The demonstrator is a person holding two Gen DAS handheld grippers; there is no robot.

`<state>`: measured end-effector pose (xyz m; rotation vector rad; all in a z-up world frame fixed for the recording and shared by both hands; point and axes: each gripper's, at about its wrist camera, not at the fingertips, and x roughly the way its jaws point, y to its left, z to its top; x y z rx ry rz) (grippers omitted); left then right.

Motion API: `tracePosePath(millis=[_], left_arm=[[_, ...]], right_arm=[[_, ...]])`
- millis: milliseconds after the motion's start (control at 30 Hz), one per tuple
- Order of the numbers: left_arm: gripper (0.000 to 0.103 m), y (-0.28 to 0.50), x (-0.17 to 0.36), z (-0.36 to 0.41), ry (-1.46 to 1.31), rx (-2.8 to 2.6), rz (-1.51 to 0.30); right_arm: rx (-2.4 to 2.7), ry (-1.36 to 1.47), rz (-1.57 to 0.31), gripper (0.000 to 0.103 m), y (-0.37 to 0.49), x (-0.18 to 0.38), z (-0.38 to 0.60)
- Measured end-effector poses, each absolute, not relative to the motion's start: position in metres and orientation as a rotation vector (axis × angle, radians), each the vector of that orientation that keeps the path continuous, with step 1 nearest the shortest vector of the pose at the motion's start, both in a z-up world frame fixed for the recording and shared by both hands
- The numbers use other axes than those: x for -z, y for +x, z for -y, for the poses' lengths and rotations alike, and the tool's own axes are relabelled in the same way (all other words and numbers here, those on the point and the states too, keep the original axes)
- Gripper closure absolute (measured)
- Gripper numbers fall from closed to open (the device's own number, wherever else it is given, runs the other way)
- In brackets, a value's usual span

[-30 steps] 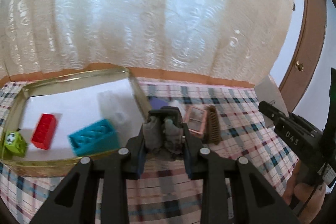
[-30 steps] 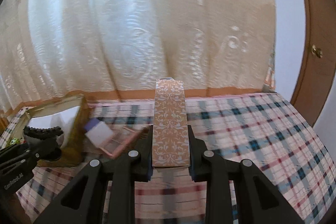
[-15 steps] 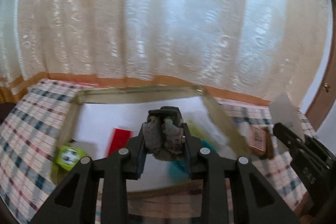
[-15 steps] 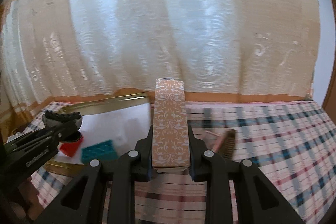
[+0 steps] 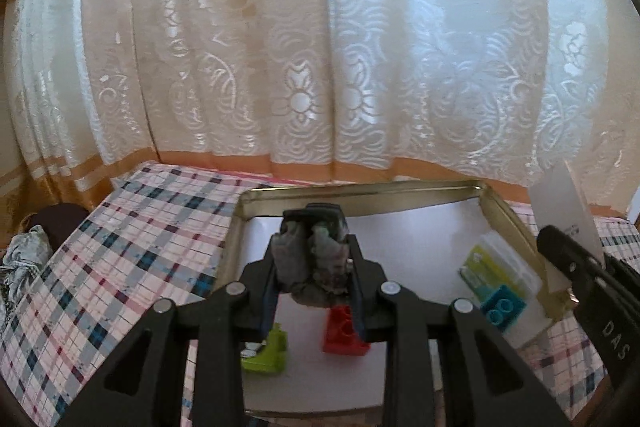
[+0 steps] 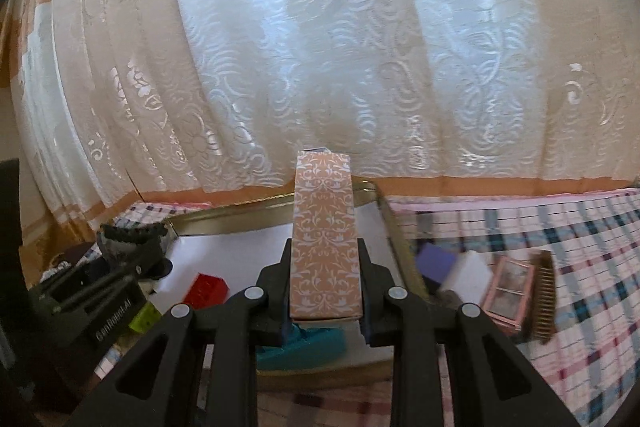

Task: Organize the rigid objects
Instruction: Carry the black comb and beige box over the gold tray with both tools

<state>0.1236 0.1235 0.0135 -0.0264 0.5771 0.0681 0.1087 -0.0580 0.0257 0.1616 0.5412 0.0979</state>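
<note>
In the left wrist view, the left gripper (image 5: 314, 259) sat at lower centre with its jaws clenched on a grey, lumpy object (image 5: 310, 267) whose dark top stuck up above the fingertips; what the object was could not be told. It hung over the gold-rimmed tray (image 5: 360, 187), whose white floor filled the middle of the frame. Directly below the jaws lay a red brick (image 5: 344, 333), partly hidden by the right-hand finger, and a lime-green brick (image 5: 270, 349) sat just left of it. Toward the right of the frame, a teal brick (image 5: 502, 309) lay near the tray's right wall, touching a clear case with yellow-green contents (image 5: 496, 263) above it. The right gripper (image 5: 592, 287) entered at the right edge.

In the right wrist view, the right gripper (image 6: 325, 263) at lower centre gripped a tall peach box with white damask pattern (image 6: 324, 235), standing upright between the fingers and rising well above them. It hung over the same tray's near right part, with the teal brick just beneath the jaws. Right of the tray, on the checked tablecloth (image 6: 560, 239), lay a purple-and-white box (image 6: 452, 267), a pink case (image 6: 510, 291) and a brown comb-like piece (image 6: 544, 295), close together.
</note>
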Motion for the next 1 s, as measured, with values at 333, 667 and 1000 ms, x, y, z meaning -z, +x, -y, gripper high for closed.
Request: tracePosePath(millis=[333,667,1000], left_arm=[[0.075,0.131,-0.008,-0.135,-0.014,-0.136,-0.592],[0.075,0.142,0.002,-0.137,0.005,-0.2,-0.62],[0.075,0.151,0.011,-0.144,-0.008,-0.227,-0.653]], right_arm=[[-0.096,0.121,-0.511,0.075,0.132,-0.019,0.026],[-0.1,0.081,-0.563,0.075,0.151,-0.003,0.019],[-0.112,0.058,-0.607,0.075,0.158,0.006,0.011]])
